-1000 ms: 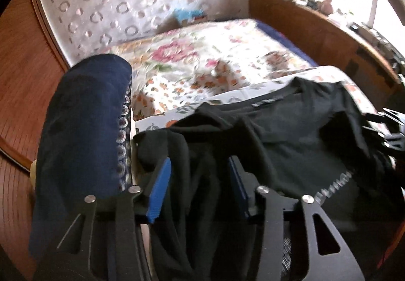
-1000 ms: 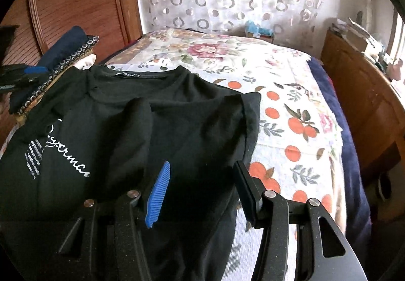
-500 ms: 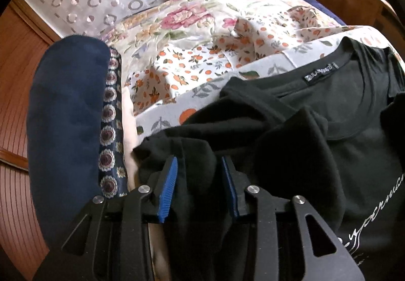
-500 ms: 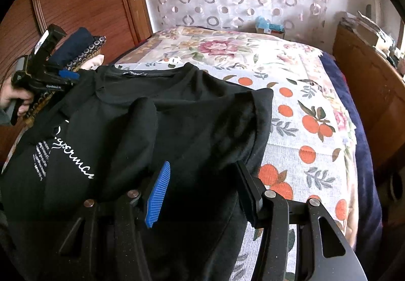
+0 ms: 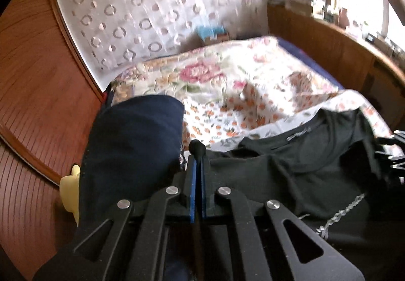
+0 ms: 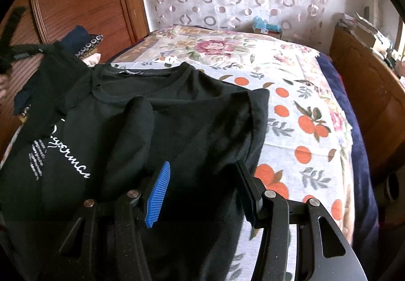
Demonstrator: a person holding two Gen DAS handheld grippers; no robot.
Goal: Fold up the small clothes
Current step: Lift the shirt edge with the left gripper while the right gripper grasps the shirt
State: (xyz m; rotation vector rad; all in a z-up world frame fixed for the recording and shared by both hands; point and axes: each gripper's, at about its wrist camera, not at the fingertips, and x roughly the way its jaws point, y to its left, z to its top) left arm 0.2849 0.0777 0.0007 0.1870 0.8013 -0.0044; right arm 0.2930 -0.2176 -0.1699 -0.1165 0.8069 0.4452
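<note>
Black T-shirt [image 6: 192, 114] is lying face-up on the floral bedspread [image 6: 311, 129], collar toward the headboard, right sleeve already folded in over the chest.

Left gripper [image 5: 197, 154] is clamped together on a pinch of the shirt's left sleeve [image 6: 50, 83]; a small tuft of black fabric is poking out past the fingertips [image 5: 197, 148]. Right gripper [image 6: 202, 179] is hovering over the lower hem area, jaws standing apart, nothing between them.

Risks:
- The pinch looks thin, so the sleeve is likely to slip out during the carry.
- With the right side unpinned, the pull may be dragging the whole body sideways toward the folded navy garment [image 5: 131, 149].

View differences:
- Left wrist view is showing the closed pads and the tuft.
- Right wrist view is showing the lifted sleeve, the white script print [image 6: 76, 167] and the open right jaws.
</note>
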